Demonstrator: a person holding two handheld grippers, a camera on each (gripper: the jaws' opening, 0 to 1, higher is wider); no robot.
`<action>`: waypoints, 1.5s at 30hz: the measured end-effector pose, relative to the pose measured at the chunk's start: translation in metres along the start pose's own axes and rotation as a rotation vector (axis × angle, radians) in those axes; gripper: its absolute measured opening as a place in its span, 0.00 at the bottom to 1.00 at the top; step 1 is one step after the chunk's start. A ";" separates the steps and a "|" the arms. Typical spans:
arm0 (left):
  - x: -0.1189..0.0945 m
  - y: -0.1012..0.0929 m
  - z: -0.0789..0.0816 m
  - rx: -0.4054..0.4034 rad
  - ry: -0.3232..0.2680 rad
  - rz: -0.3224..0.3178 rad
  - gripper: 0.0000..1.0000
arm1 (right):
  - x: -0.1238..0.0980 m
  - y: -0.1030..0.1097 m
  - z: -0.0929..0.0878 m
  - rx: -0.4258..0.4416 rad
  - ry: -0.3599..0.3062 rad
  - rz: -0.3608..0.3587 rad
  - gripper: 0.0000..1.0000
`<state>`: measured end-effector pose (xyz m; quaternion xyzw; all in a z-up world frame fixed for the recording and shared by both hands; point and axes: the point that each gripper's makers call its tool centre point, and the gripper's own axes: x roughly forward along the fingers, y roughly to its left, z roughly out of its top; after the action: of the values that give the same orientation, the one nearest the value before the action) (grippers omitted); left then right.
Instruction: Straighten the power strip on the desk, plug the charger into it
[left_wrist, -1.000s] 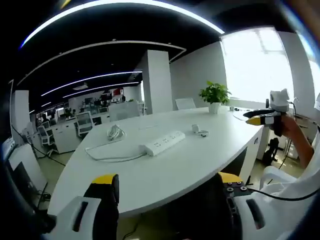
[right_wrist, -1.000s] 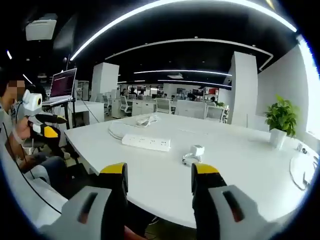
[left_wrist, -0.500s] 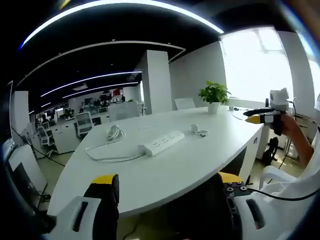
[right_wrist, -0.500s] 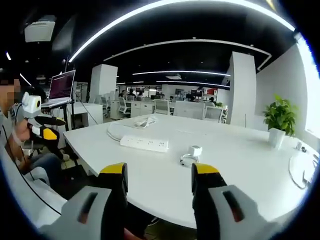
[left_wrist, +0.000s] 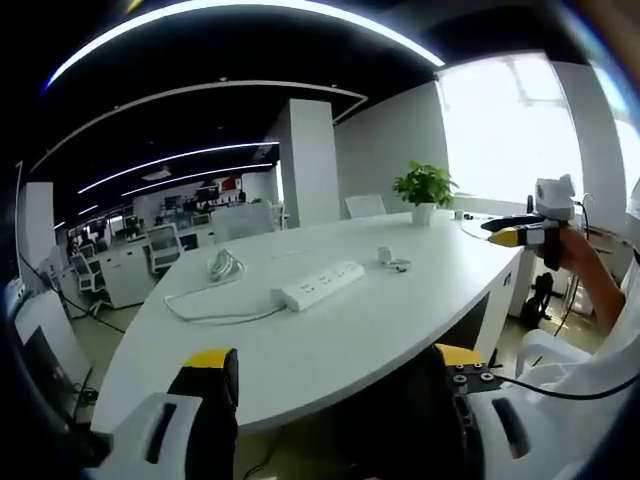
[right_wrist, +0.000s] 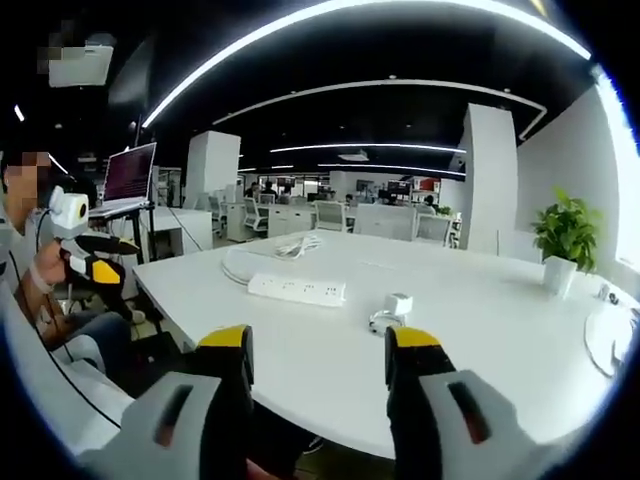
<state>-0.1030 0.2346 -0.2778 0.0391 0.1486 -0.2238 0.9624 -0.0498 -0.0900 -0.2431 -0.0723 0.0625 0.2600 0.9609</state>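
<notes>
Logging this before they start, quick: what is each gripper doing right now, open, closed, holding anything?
Left gripper: open, holding nothing.
Right gripper: open, holding nothing.

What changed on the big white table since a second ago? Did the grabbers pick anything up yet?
Nothing on the table moved, and nothing was picked up. The pictures shifted only slightly, because the cameras ride on the person's hands. The long white power strip still lies on the white table with the small white charger beside it, unplugged. Both grippers, left and right, stay open short of the table.
</notes>
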 end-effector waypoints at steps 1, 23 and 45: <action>0.001 0.000 0.000 -0.001 0.000 -0.002 0.80 | 0.000 0.003 0.001 0.001 0.000 0.014 0.53; 0.029 0.005 0.019 0.022 0.018 -0.032 0.80 | 0.029 0.012 0.003 -0.052 0.056 0.087 0.54; 0.075 0.027 0.032 0.076 0.055 -0.058 0.81 | 0.074 0.004 -0.001 -0.074 0.121 0.145 0.56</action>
<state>-0.0179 0.2228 -0.2696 0.0777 0.1677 -0.2560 0.9488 0.0119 -0.0505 -0.2562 -0.1187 0.1157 0.3263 0.9306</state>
